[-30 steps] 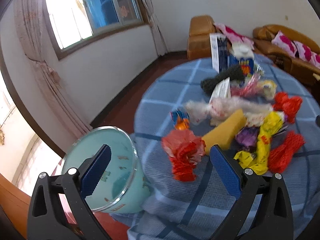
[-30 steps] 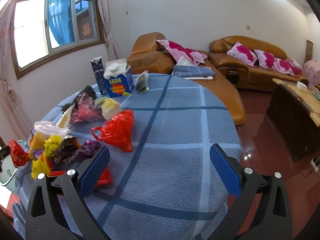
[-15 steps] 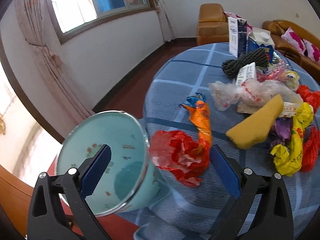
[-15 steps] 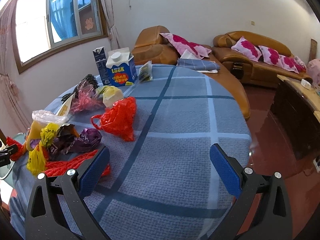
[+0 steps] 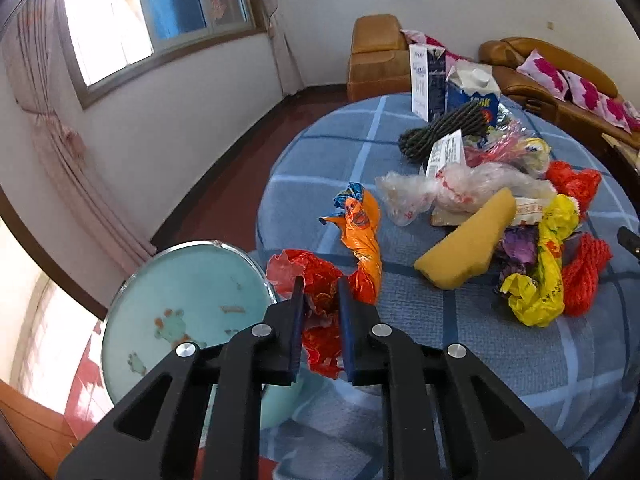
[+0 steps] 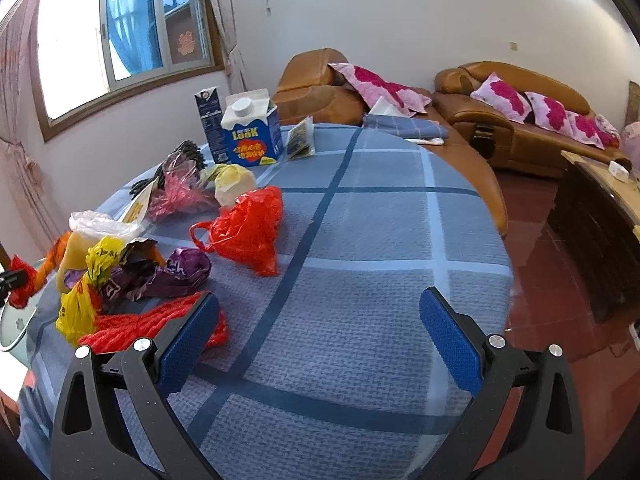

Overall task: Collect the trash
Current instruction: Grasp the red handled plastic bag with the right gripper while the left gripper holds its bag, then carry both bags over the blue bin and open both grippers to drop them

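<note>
My left gripper (image 5: 320, 292) is shut on a crumpled red plastic wrapper (image 5: 316, 280) at the near left edge of the round blue-checked table (image 5: 460, 320). A pale green bin (image 5: 184, 308) stands on the floor just left of it, below the table edge. An orange wrapper (image 5: 362, 244) touches the red one. A yellow sponge (image 5: 468, 248), a yellow bag (image 5: 548, 264) and red netting (image 5: 584, 276) lie to the right. My right gripper (image 6: 316, 328) is open and empty above the table, beside red netting (image 6: 148, 320) and a red bag (image 6: 248, 232).
Two cartons (image 6: 250, 136) stand at the table's far side with a dark bundle (image 5: 444, 128) and clear bags (image 5: 460, 188). Sofas with pink pillows (image 6: 516, 124) stand beyond. A dark cabinet (image 6: 600, 232) stands to the right. A window wall (image 5: 160, 80) lies to the left.
My left gripper has closed from open onto the red wrapper at the table edge. The right gripper moved slightly forward and stayed open.
</note>
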A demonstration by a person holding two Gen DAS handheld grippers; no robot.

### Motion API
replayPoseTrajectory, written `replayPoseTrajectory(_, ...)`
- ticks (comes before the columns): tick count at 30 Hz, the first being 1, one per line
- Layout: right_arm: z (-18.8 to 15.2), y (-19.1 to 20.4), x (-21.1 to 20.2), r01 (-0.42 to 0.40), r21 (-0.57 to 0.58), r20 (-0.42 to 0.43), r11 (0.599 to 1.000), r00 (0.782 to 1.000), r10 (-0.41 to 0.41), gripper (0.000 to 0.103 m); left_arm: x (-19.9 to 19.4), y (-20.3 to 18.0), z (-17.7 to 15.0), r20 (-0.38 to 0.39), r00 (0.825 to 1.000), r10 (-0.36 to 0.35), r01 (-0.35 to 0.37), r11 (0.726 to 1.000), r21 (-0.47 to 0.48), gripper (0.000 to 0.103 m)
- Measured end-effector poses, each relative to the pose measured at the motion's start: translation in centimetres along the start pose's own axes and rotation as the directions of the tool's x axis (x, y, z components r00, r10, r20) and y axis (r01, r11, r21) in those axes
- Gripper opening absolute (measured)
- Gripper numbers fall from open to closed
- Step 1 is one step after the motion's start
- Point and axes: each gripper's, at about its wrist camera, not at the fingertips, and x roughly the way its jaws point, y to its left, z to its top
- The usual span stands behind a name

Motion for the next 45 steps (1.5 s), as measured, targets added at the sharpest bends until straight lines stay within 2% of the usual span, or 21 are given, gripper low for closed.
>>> replayPoseTrajectory(3,0.3,0.0,0.3,-0.021,0.001,-0.013,1.000,1.000,0.021,0.098,-1.1,0.6,0.2,0.042,0.999,0.013,-0.014,1.000,0.028,0.015)
replayPoseTrajectory(8,2.2,0.3,0.7,-0.009,-0.019,0.003,1.000,1.000,0.009,0.096,-1.7,2.4,0.0,0.060,0.997,0.043,-0.043,0.999,-0.001,0.015)
replayPoseTrajectory(9,2.6,0.4,0.9,-0.007,-0.024,0.004,1.000,1.000,0.007,0.094,-1.7,2.6,-0.2,0.057,0.997,0.052,-0.052,0.999,-0.004,0.015)
replayPoseTrajectory(11,3.4,0.5,1.5,-0.008,-0.029,-0.002,1.000,1.000,0.008,0.084,-1.6,2.8,-0.5,0.049,0.997,0.056,-0.055,0.998,-0.006,0.015)
replayPoseTrajectory(16,5.2,2.0,3.7,-0.066,-0.058,-0.056,0.996,0.996,0.063,0.075,-1.3,3.0,-0.8,0.032,0.998,0.050,-0.050,0.999,-0.008,0.015)
replayPoseTrajectory(18,5.4,2.5,4.9,-0.095,-0.072,-0.100,0.993,0.991,0.087,0.063,-1.2,3.3,-0.8,0.024,0.998,0.052,-0.051,0.999,-0.011,0.015)
replayPoseTrajectory(20,5.1,2.6,6.3,-0.167,-0.058,-0.172,0.984,0.973,0.155,0.018,-1.4,3.6,-0.8,0.022,0.999,0.048,-0.048,0.999,-0.017,0.015)
replayPoseTrajectory(21,4.9,2.5,6.6,-0.194,-0.046,-0.191,0.980,0.965,0.182,0.015,-1.4,3.7,-0.8,0.021,0.999,0.048,-0.048,0.999,-0.019,0.016)
replayPoseTrajectory(23,4.7,2.2,6.2,-0.207,-0.041,-0.178,0.977,0.964,0.197,0.011,-1.7,4.0,-0.8,0.023,0.998,0.051,-0.050,0.999,-0.021,0.016)
replayPoseTrajectory(28,5.7,1.4,2.9,-0.190,-0.046,-0.064,0.981,0.980,0.187,0.011,-2.7,5.1,-0.7,0.035,0.997,0.066,-0.065,0.997,-0.029,0.016)
replayPoseTrajectory(31,6.8,2.0,1.5,-0.208,-0.080,-0.018,0.975,0.978,0.208,0.011,-3.4,5.9,-0.9,0.040,0.996,0.086,-0.084,0.996,-0.037,0.016)
replayPoseTrajectory(35,8.5,4.9,0.5,-0.268,-0.156,0.007,0.951,0.962,0.273,0.011,-3.8,7.6,-1.2,0.032,0.992,0.122,-0.120,0.991,-0.057,0.016)
replayPoseTrajectory(38,9.3,8.3,0.2,-0.332,-0.210,0.006,0.920,0.940,0.340,0.011,-3.7,9.0,-1.6,0.013,0.988,0.152,-0.151,0.986,-0.073,0.016)
replayPoseTrajectory(45,10.0,15.9,1.6,-0.441,-0.321,-0.045,0.838,0.891,0.452,0.011,-3.3,11.7,-3.0,-0.044,0.975,0.219,-0.222,0.971,-0.092,0.016)
